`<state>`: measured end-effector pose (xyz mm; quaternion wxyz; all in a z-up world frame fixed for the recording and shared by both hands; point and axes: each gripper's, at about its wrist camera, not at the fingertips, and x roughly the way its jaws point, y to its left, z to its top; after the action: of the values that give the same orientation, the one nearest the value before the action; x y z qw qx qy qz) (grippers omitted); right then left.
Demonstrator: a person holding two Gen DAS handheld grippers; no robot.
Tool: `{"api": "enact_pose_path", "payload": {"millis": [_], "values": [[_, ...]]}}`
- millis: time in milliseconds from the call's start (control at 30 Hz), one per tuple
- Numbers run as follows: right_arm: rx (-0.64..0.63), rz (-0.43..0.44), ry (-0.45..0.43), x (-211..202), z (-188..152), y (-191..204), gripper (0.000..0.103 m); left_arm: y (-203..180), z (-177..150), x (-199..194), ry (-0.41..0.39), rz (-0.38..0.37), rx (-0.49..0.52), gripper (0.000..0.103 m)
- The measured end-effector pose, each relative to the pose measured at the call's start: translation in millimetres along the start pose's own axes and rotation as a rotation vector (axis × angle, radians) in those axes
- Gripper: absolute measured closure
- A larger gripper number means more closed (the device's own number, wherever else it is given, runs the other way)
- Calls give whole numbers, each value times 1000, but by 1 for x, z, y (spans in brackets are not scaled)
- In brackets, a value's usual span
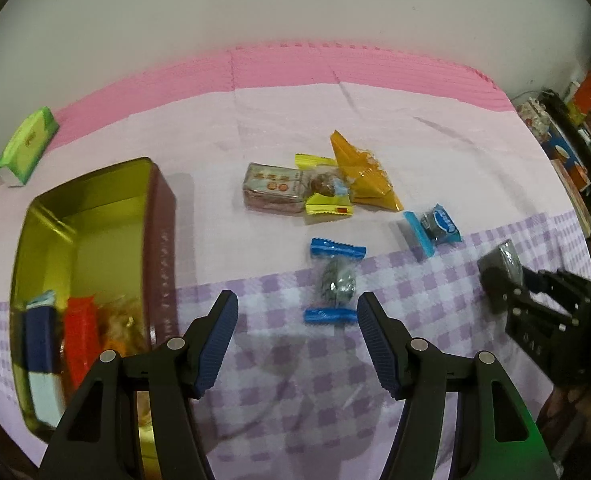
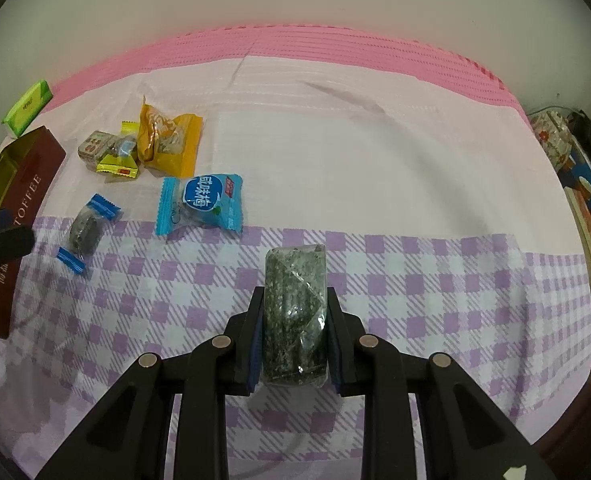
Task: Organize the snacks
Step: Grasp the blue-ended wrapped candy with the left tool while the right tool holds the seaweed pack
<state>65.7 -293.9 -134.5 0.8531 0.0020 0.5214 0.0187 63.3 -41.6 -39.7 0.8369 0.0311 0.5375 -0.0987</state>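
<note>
1. Your right gripper [image 2: 295, 320] is clamped on a dark green speckled snack bar [image 2: 295, 316], its pads pressing the bar's long sides so it stands lengthwise, clear of the checked cloth [image 2: 455, 300] and ready to carry.
2. Your left gripper [image 1: 297, 320] has its jaws apart with nothing between them; it hangs just short of the blue-ended twist candy [image 1: 335, 280], probably lined up to pick it next.
3. The gold-lined tin [image 1: 95, 216] lies open at the left, already holding a few packets, so it reads as the place where the snacks go.
4. The other loose snacks, namely the blue plum packet [image 2: 201, 206], the orange packet [image 2: 171, 140] and the small yellow pack [image 2: 119, 168], sit well apart from the held bar.
5. The tin's near end is cut off behind your left gripper, and its contents are blurred. You cannot tell how much room is left.
</note>
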Motion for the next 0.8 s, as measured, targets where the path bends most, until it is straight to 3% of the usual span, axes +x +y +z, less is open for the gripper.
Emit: {"api": "enact_pose_path", "payload": {"millis": [567, 667, 800], "values": [[36, 34, 13, 9, -5, -19, 79, -26, 14, 46, 65, 2, 64, 43], [39, 35, 13, 7, -3, -15, 78, -27, 16, 50, 65, 3, 69, 47], [36, 34, 12, 6, -3, -14, 78, -29, 18, 54, 71, -4, 73, 67]]}}
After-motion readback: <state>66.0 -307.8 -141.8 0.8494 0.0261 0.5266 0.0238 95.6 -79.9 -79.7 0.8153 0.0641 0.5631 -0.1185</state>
